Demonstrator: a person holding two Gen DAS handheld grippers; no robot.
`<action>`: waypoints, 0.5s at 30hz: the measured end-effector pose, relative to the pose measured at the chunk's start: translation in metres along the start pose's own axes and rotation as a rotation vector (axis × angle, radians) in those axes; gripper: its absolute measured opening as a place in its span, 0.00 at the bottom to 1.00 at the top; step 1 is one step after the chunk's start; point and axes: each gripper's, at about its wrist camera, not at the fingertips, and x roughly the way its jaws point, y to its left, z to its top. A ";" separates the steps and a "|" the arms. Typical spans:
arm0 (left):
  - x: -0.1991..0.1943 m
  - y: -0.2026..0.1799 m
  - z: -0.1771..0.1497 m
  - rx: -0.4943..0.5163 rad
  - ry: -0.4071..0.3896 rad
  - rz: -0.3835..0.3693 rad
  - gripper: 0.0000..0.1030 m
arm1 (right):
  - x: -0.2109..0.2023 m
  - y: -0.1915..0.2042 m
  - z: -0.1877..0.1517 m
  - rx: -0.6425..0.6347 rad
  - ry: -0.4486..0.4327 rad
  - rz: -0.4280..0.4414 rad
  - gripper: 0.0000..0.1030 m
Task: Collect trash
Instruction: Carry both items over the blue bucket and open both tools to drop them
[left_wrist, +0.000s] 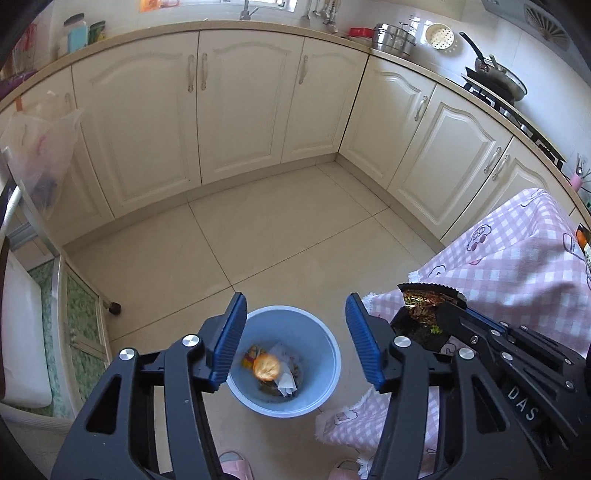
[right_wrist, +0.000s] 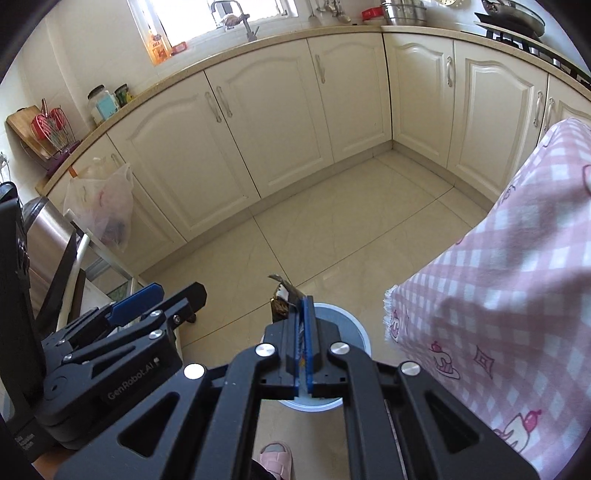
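Black linkage arms with blue ribbed pads fill the bottom of the left wrist view, and that's the left gripper (left_wrist: 295, 339), spread wide with nothing between its pads. Straight below the gap sits the round light-blue plastic trash bin (left_wrist: 325, 373) on the beige tiled floor (left_wrist: 258, 240). Inside the bin I can see a round orange cracker-like piece (left_wrist: 266, 366), looks blurred, plus a crumpled white tissue (left_wrist: 286, 382) and a yellow-orange wrapper scrap (left_wrist: 252, 355). Just right of the bin, the right gripper (left_wrist: 448, 310) comes in from the side, clamped on a dark snack wrapper with a zigzag-cut edge (left_wrist: 421, 301). Behind that gripper, the pink-and-white checked tablecloth (left_wrist: 517, 266) hangs down right of the bin. Cream kitchen cabinets (left_wrist: 240, 110) run along the far side of the floor, well apart from the bin.

Over to the right wrist view: the right gripper (right_wrist: 304, 325) has its blue pads pressed together on the dark snack wrapper (right_wrist: 283, 301), which sticks out past the fingertips on the left side. The light-blue bin (right_wrist: 360, 332) is directly under it, mostly hidden by the gripper. Left of the bin is the left gripper (right_wrist: 162, 299), seen side-on. The checked tablecloth (right_wrist: 498, 277) is just right of the bin. A translucent plastic bag (right_wrist: 99, 206) hangs on the cabinets (right_wrist: 280, 122), far left of the bin.
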 end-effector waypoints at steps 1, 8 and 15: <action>0.001 0.001 -0.001 0.000 0.002 0.001 0.53 | 0.002 0.001 0.000 -0.002 0.003 0.000 0.03; 0.005 0.006 -0.005 -0.011 0.022 -0.002 0.54 | 0.009 0.005 0.002 -0.009 0.013 -0.002 0.03; -0.002 0.012 -0.001 -0.030 0.000 0.001 0.56 | 0.009 0.011 0.009 -0.030 -0.006 0.008 0.03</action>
